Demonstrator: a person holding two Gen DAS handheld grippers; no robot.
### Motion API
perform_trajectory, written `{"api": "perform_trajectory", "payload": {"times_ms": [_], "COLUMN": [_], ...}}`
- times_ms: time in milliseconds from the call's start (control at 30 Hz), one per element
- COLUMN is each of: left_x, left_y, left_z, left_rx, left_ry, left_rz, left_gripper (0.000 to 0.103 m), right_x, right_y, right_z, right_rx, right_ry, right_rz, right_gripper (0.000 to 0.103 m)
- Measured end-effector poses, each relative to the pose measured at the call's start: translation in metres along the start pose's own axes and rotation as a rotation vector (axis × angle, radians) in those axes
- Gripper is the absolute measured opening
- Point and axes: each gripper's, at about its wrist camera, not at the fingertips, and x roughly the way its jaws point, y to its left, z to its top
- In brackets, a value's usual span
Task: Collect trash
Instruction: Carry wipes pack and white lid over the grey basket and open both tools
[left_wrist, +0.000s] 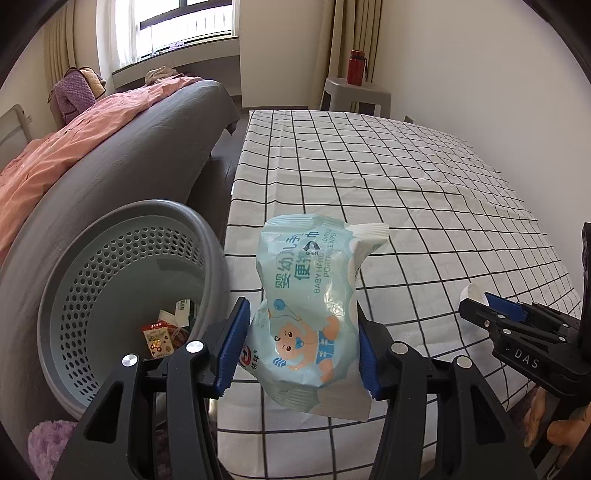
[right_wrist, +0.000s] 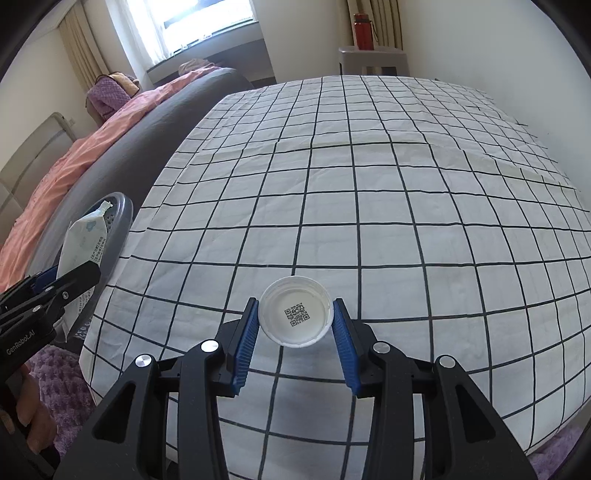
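Note:
My left gripper (left_wrist: 301, 314) is shut on a light-blue pack of baby wipes (left_wrist: 310, 295), which stands upright between the blue pads over the left edge of the checked table (left_wrist: 406, 177). The grey perforated basket (left_wrist: 110, 280) sits just left of and below it, with a small red carton (left_wrist: 159, 338) and other scraps inside. My right gripper (right_wrist: 295, 306) is shut on a white round lid (right_wrist: 295, 321) with a QR code inside, held above the near part of the table. The left gripper (right_wrist: 55, 280), the pack (right_wrist: 86, 240) and the basket rim (right_wrist: 123, 206) show at the left of the right wrist view.
A grey bed frame (left_wrist: 122, 155) with a pink quilt (left_wrist: 55, 147) runs along the left behind the basket. A red bottle (left_wrist: 356, 66) stands on a grey stool (left_wrist: 354, 92) beyond the table's far end. A purple rug (right_wrist: 62, 380) lies on the floor.

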Motion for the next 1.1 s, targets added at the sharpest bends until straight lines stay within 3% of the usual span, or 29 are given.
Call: {"api": "perform_trajectory", "payload": {"times_ms": [300,800,1100], "left_x": [-0.013,-0.025,-0.019], "left_y": [0.058,0.167,0.198], "left_z": [-0.01,-0.02,-0.012], "left_rx": [-0.055,-0.191,-0.239], "left_ry": [-0.014,-0.009,-0.005], "left_rz": [0.053,0.191,0.236], "left_gripper": [0.051,0.051,0.051], "right_x": [0.003,0.022,0.034], "right_y": [0.054,0.189,0.239], "right_z": [0.003,0.031,0.047], "right_rx": [-0.071,-0.272,-0.351], "right_ry": [-0.004,-0.021,-0.017], "right_rz": [0.04,0.208,0.278], "right_gripper": [0.039,0.04,0.04]}}
